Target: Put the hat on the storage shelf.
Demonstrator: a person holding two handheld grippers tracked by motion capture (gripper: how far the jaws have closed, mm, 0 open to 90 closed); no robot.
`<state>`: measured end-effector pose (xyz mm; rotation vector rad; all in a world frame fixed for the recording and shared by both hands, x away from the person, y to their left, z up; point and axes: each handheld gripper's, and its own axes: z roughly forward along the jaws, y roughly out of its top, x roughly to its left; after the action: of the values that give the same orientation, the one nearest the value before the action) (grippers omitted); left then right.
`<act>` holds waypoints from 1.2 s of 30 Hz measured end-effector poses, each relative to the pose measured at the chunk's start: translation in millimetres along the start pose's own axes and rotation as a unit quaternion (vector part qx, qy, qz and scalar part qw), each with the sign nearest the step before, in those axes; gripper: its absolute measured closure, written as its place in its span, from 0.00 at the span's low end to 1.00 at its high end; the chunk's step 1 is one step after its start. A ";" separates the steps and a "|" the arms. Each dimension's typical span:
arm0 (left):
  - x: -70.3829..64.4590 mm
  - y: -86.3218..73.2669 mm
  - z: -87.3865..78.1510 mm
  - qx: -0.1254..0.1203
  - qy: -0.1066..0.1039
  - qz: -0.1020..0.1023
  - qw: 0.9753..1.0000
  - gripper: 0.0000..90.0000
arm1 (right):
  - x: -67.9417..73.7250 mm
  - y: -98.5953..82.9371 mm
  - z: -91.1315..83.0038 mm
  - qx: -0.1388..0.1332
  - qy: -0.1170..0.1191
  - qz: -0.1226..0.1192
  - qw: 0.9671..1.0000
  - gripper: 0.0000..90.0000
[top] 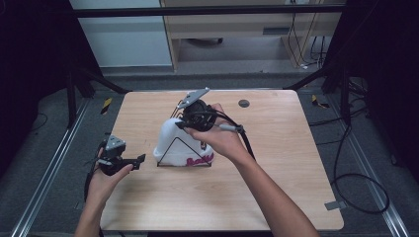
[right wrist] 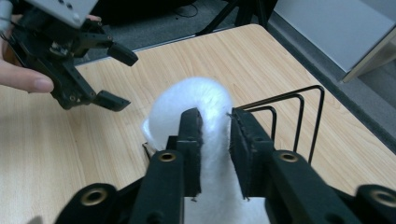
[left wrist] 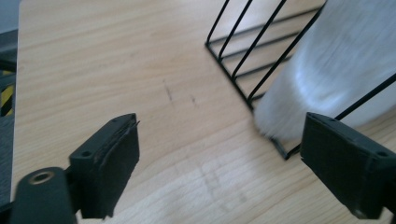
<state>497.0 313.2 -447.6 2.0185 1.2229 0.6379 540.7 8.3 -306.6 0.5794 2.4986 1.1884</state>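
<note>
A white fluffy cloth (top: 173, 140) sits in a black wire rack (top: 184, 153) near the middle of the high view, on the wooden table (top: 276, 163). Pink lettering shows on its lower right part. In the right gripper view the cloth rises through the centre of the frame, with the rack's upright wire loops to its right.

The right gripper (right wrist: 215, 140) comes down on the cloth's top edge, its jaws clenched on a fold of the white fabric. In the high view the right hand (top: 222, 136) and the gripper cover the cloth's upper right part.

The left gripper (left wrist: 219, 163) hovers at centre left of the high view, just left of the rack, apart from it. Its jaws are spread wide with bare tabletop between them; the rack's corner and blurred cloth lie at the upper right of its own view.

A small dark round disc (top: 243, 103) lies near the table's far edge.
</note>
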 end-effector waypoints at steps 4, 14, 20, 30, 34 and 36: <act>4.8 -12.7 1.6 -0.002 0.014 -0.022 1.000 0.09 | 0.3 0.8 -8.9 -0.007 0.003 0.007 1.000 0.69; 1.2 -34.8 15.3 0.027 0.033 -0.004 0.999 0.06 | -9.3 -4.8 -56.1 -0.056 -0.058 0.041 0.996 0.23; -6.9 -37.0 21.2 0.036 0.025 0.005 0.999 0.06 | -23.9 -18.5 -78.4 -0.067 -0.084 0.068 0.992 0.11; -3.7 -42.5 25.3 0.040 0.029 -0.010 0.999 0.05 | -45.6 -83.2 -108.4 -0.061 -0.121 0.105 0.985 0.09; -4.1 -44.9 27.8 0.047 0.029 -0.011 0.998 0.05 | -48.3 -120.0 -110.9 -0.044 -0.133 0.120 0.983 0.11; -4.4 -45.6 28.9 0.051 0.028 -0.014 0.998 0.05 | -49.1 -136.1 -109.7 -0.041 -0.141 0.127 0.981 0.13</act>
<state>489.7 315.4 -501.2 2.0757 1.3393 0.6325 504.5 -166.1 -342.2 0.9945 2.1738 1.1949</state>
